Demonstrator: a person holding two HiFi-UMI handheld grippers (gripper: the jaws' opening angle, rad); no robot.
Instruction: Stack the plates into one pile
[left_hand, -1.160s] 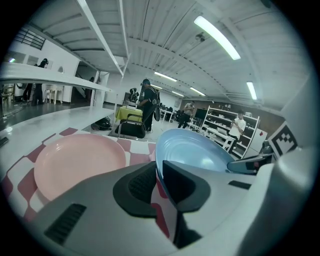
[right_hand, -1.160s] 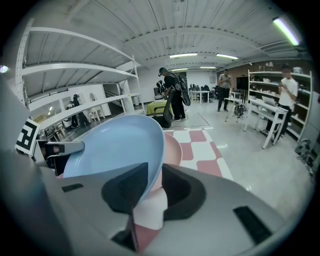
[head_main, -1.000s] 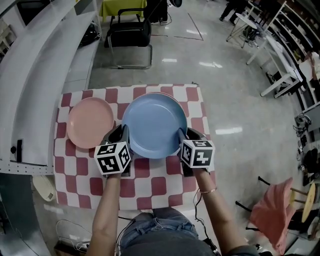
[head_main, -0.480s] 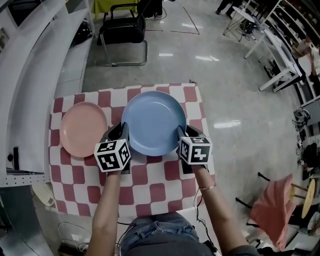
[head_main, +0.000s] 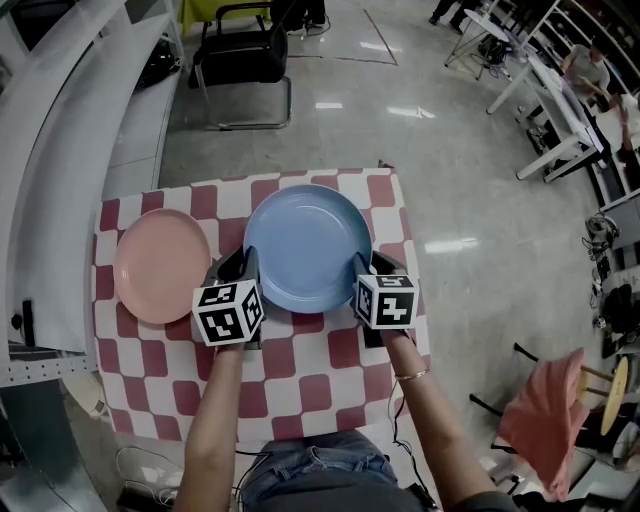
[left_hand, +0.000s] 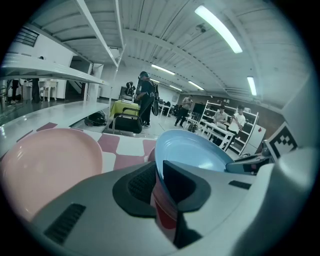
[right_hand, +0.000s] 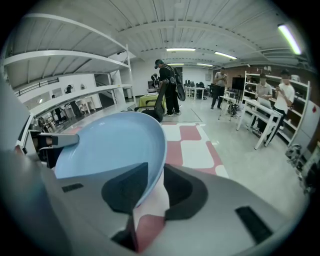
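A large blue plate (head_main: 307, 247) hangs just over the red-and-white checked table (head_main: 300, 375), held at both sides. My left gripper (head_main: 245, 264) is shut on its left rim, and the rim (left_hand: 159, 155) runs between the two pads. On the opposite rim my right gripper (head_main: 362, 266) is shut, the plate edge (right_hand: 157, 165) pinched between its jaws. A pink plate (head_main: 162, 265) lies flat on the cloth to the left, apart from the blue one. It fills the left of the left gripper view (left_hand: 50, 165).
A long white shelf unit (head_main: 60, 150) runs along the table's left side. A black chair (head_main: 240, 55) stands on the floor beyond the table's far edge. A pink cloth (head_main: 545, 420) hangs over a stool at the lower right. Several people stand in the distance.
Both grippers keep their hold on the blue plate. The head view has shifted a little, and the gap between the blue plate and the pink plate looks slightly wider.
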